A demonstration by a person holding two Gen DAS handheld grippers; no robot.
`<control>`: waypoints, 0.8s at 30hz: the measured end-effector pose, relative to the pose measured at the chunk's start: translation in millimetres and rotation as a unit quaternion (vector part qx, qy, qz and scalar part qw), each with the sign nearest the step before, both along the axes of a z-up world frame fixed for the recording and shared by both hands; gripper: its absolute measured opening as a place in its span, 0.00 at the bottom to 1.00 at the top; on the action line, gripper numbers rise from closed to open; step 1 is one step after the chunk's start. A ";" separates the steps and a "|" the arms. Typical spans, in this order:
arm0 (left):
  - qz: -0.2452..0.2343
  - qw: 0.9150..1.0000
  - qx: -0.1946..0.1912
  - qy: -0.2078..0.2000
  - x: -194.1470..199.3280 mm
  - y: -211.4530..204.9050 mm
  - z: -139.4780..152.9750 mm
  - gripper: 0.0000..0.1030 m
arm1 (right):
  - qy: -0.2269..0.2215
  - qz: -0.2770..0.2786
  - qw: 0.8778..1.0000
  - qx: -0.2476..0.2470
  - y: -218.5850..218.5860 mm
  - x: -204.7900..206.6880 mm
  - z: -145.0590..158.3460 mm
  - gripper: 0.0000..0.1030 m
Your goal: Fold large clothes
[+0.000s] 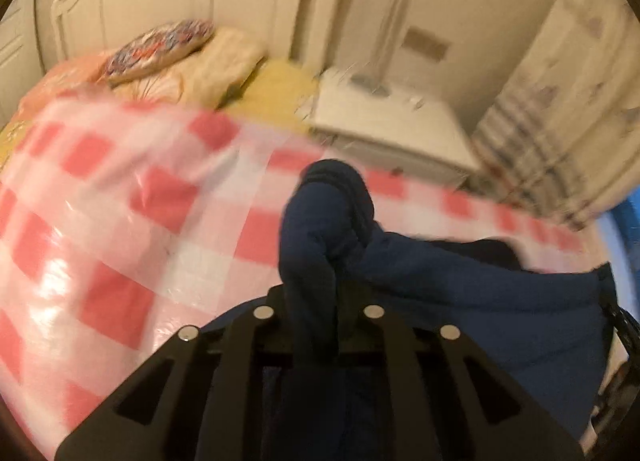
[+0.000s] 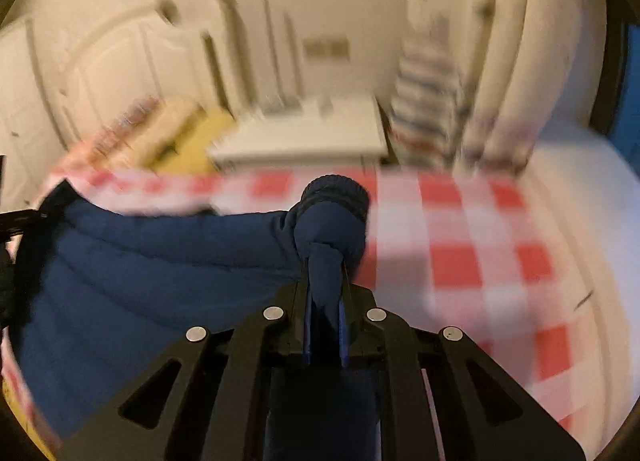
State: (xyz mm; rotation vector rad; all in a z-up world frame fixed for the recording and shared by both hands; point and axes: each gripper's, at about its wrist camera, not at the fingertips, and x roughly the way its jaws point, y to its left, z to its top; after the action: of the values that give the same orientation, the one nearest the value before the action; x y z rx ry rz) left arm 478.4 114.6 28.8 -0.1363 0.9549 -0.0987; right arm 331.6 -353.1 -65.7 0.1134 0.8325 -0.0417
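**Navy garment pinched at both ends over the checked cover**

Over the red-and-white checked cover (image 1: 120,221), as the left wrist camera saw it, the left gripper (image 1: 316,301) had its jaws nearly together and clamped on a bunched fold of the navy garment (image 1: 460,281), a ribbed cuff (image 1: 340,185) sticking up beyond the tips. From that pinch the cloth stretched away rightward to a far edge near the picture's border, where a dark device showed only in part. Left of the gripper the cover lay bare and glossy. Beyond its far edge sat pillows (image 1: 192,61), a yellow sheet (image 1: 276,89) and a white bedside cabinet (image 1: 384,121). The picture was blurred.

At the right wrist camera, the right gripper (image 2: 326,285) was likewise closed tight on a knot of the same navy garment (image 2: 140,261), with a ribbed cuff (image 2: 336,197) poking out past the tips. The cloth ran leftward, its upper edge taut above the cover. Right of the gripper the checked cover (image 2: 460,241) was uncovered out to its pale rim, and the white cabinet (image 2: 304,133) stood behind.
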 end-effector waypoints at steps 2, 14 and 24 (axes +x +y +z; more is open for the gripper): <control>0.006 1.000 0.013 0.003 0.5 0.8 -32.1 0.27 | 0.019 -0.005 0.999 0.035 -4.8 3.8 -33.8 0.12; 0.070 0.996 0.056 -0.017 -5.3 6.4 -34.9 0.60 | 0.011 -0.002 1.000 0.022 -0.1 -2.1 -35.2 0.19; 0.027 0.972 0.115 -0.202 -71.3 -42.3 65.2 0.98 | -0.058 -0.013 0.994 0.086 4.5 -26.9 44.5 0.19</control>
State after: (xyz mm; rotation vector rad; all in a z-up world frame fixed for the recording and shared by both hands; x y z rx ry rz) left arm 407.0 72.3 94.0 0.0708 0.5497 0.0358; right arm 304.8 -348.6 -21.2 0.2869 0.7173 0.0120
